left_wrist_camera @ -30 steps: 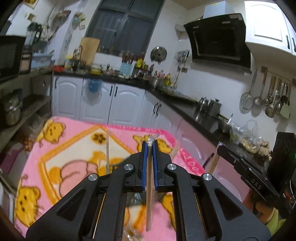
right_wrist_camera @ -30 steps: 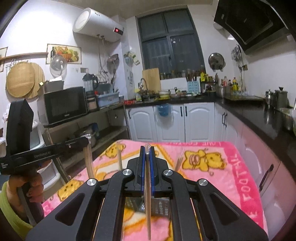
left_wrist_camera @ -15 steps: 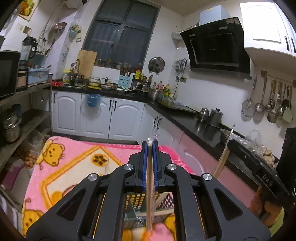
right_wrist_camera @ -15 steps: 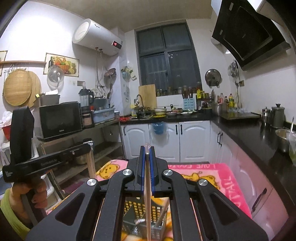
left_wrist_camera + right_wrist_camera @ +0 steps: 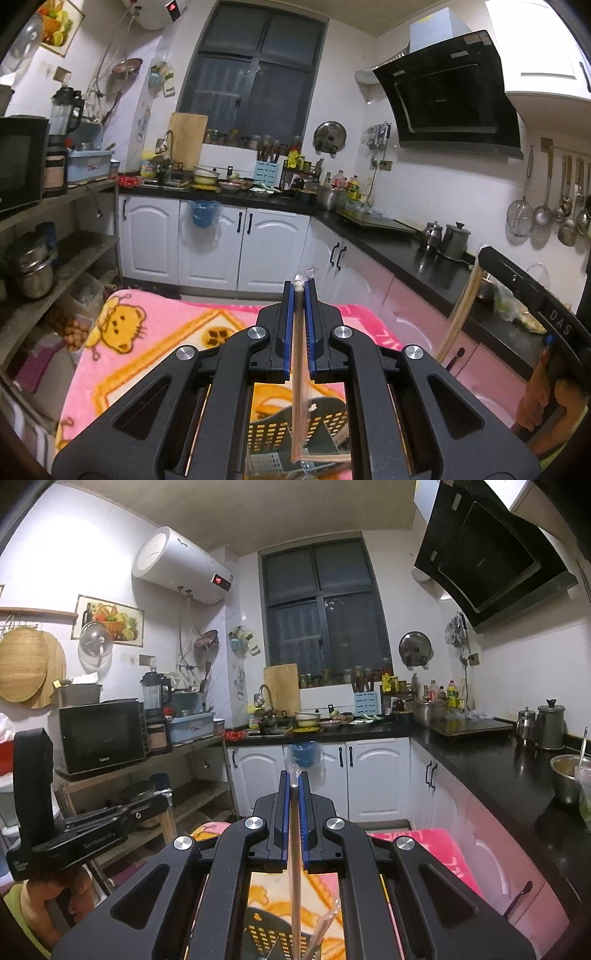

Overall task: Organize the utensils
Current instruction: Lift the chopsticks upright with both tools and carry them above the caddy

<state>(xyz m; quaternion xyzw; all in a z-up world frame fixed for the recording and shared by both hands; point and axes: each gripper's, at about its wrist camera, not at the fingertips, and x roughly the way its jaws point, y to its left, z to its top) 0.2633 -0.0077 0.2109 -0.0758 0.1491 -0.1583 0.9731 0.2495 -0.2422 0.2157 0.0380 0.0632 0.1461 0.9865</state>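
My left gripper [image 5: 299,295] is shut on a wrapped pair of wooden chopsticks [image 5: 297,387] that hangs down into a dark perforated utensil basket [image 5: 273,439] on the pink cartoon blanket [image 5: 147,339]. My right gripper [image 5: 294,786] is shut on another wrapped chopstick pair [image 5: 295,886], held above the same basket [image 5: 266,934]. The right gripper also shows at the right of the left wrist view [image 5: 476,264] with its chopsticks [image 5: 458,314]. The left gripper shows at the left of the right wrist view [image 5: 162,801].
The blanket-covered table stands in a kitchen. White cabinets [image 5: 218,247] and a black counter [image 5: 406,247] run behind and to the right. A shelf with a microwave [image 5: 103,734] and pots is on the left. A clear wrapped stick [image 5: 325,930] leans in the basket.
Both grippers have risen and tilted up with their chopsticks. The view went from the blanket to the room, and the basket came in below the jaws.
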